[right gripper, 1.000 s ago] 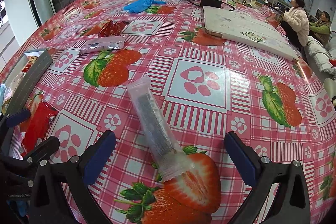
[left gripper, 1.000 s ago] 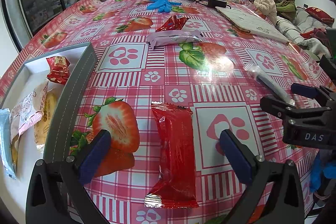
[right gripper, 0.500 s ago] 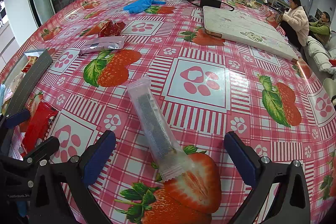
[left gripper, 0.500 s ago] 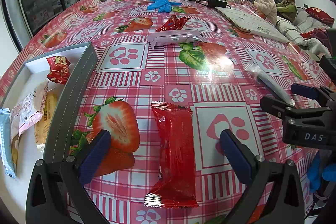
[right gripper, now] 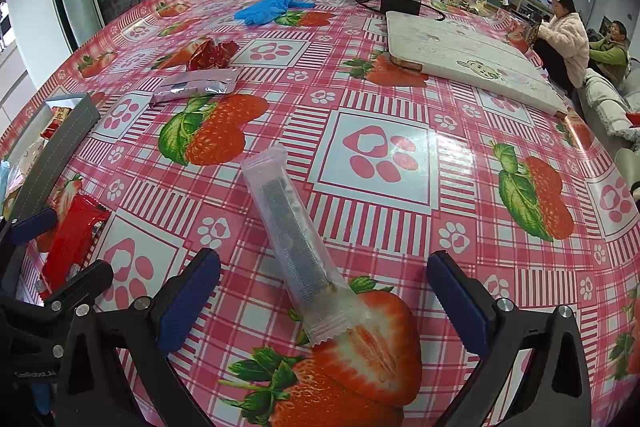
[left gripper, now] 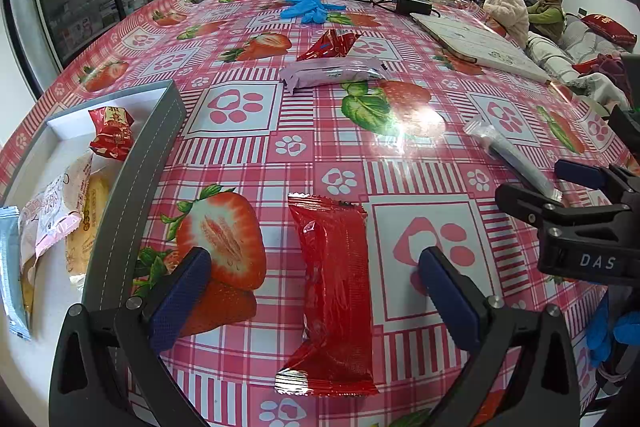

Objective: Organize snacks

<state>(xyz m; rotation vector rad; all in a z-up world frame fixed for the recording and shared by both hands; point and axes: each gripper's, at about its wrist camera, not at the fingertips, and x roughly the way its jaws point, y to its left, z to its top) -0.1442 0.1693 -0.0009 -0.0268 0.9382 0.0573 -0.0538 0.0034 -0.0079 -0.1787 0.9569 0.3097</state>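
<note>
Blue pads line both fingers of the left gripper (left gripper: 314, 285), whose jaws stand wide apart and grip nothing. Between them, touching neither pad, lies a red packet (left gripper: 334, 291), flat on the tablecloth (left gripper: 248, 147) with its long axis running away from the camera. Just left of the left finger runs the grey wall of a tray (left gripper: 132, 183). Inside the tray lie a small red packet (left gripper: 112, 133) at the far end, then a pink packet (left gripper: 60, 211) overlapping a yellow packet (left gripper: 86, 227), and a pale blue packet (left gripper: 12, 271) nearest the camera.

The right gripper (right gripper: 322, 297) is likewise spread wide and holds nothing. A clear stick packet (right gripper: 298, 247) with dark contents lies between its fingers, tilted so that the far end leans left; it touches neither pad. The near end rests over a printed strawberry. In the left wrist view this gripper stands at the right edge, with the clear stick packet (left gripper: 512, 155) beyond it.

Farther out on the tablecloth lie a silver-purple packet (left gripper: 334, 73) and, just behind it, a crumpled red wrapper (left gripper: 330, 43). Well beyond these are blue gloves (left gripper: 308, 5), a black adapter (left gripper: 412, 5) with cable, and a white board (right gripper: 468, 57). Two seated people (left gripper: 520, 11) are visible past the table's far right edge.
</note>
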